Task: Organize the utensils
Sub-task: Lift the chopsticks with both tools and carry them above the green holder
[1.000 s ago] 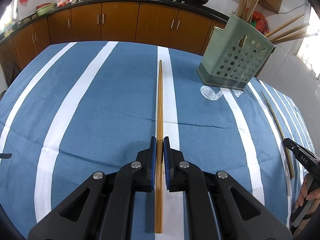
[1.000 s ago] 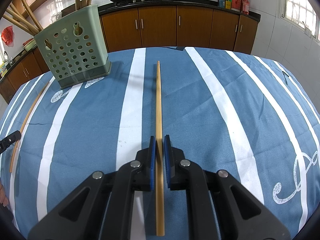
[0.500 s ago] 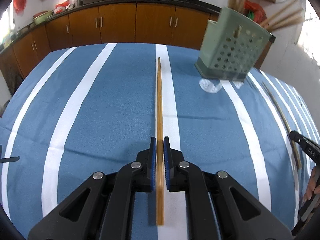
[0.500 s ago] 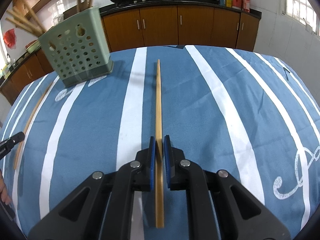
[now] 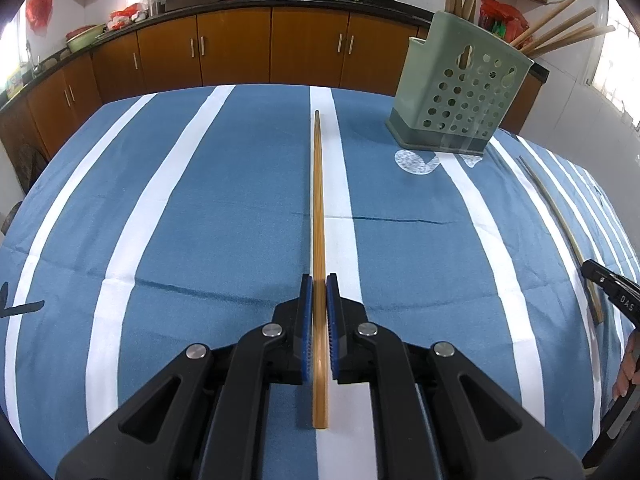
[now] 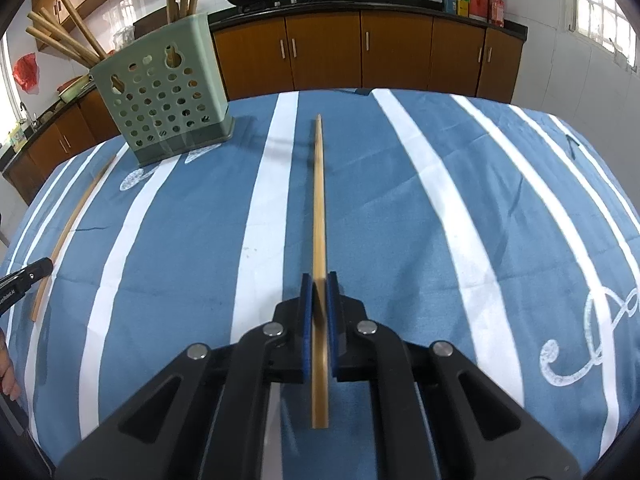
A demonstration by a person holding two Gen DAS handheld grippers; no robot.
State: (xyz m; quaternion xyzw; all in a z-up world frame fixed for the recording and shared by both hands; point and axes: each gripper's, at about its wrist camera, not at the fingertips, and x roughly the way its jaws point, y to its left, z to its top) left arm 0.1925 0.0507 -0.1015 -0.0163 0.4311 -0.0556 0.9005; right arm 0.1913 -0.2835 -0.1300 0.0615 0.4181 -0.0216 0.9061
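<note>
Little has shifted since the earlier frames: both of your chopsticks were already clamped, and the green holder has only drifted slightly in each view.

Your left tongs (image 5: 319,292) are closed on a long wooden chopstick (image 5: 319,208), the blue pads pressing its sides near the thick end, which sticks out behind the grip toward you. Its thin tip points straight ahead of the tongs, over a white stripe of the blue cloth on the counter (image 5: 200,200).

Your right tongs (image 6: 319,292) are likewise clamped on a second chopstick (image 6: 319,200), held the same way and pointing forward, though slightly blurred.

From the left tongs, the perforated green utensil holder (image 5: 460,96) stands ahead and to the right, upright on the cloth, with several chopsticks already leaning out of its top. From the right tongs, the same holder (image 6: 164,100) sits ahead and to the left.

Each view catches the other tongs and their chopstick at the frame's edge.
</note>
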